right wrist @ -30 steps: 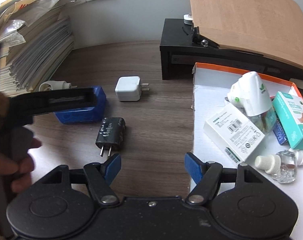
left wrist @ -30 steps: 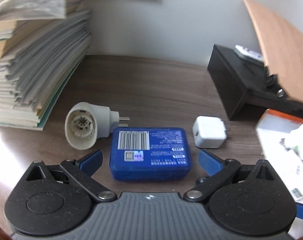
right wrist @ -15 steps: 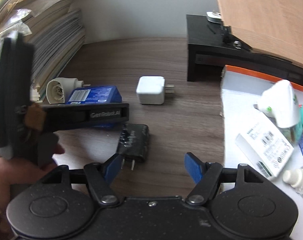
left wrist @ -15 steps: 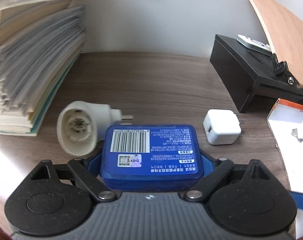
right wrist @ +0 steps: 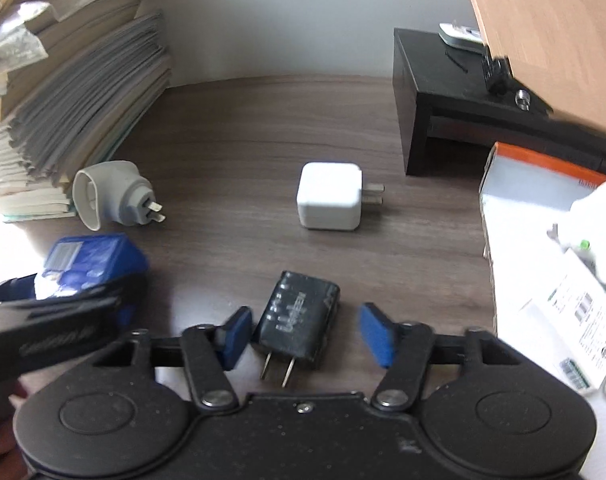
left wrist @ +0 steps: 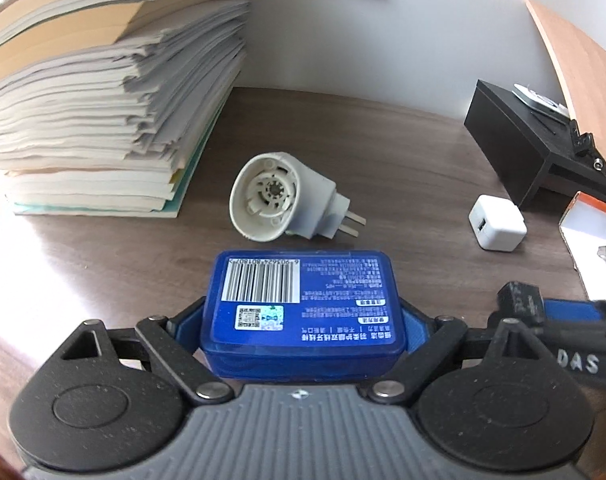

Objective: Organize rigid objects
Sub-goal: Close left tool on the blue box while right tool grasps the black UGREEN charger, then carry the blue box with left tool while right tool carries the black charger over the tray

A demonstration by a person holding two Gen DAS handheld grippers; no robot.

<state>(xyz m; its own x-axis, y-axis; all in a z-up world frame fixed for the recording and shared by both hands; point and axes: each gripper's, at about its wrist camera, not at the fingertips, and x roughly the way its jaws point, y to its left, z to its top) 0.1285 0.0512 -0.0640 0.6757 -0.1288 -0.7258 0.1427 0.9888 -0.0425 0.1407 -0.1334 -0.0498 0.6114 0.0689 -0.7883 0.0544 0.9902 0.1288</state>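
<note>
While your left gripper (left wrist: 303, 320) has its blue pads pressed on both short sides of the blue floss box (left wrist: 303, 304), clamped and filling its mouth, the orange-edged tray (right wrist: 543, 168) lies well off to its right, so carry the box level and do not let it tilt. Your right gripper (right wrist: 303, 332) has just been narrowing around the black charger (right wrist: 299, 320), which sits between its jaws with prongs toward you; a gap shows at the right pad, so centre first, then squeeze the flat sides.
</note>
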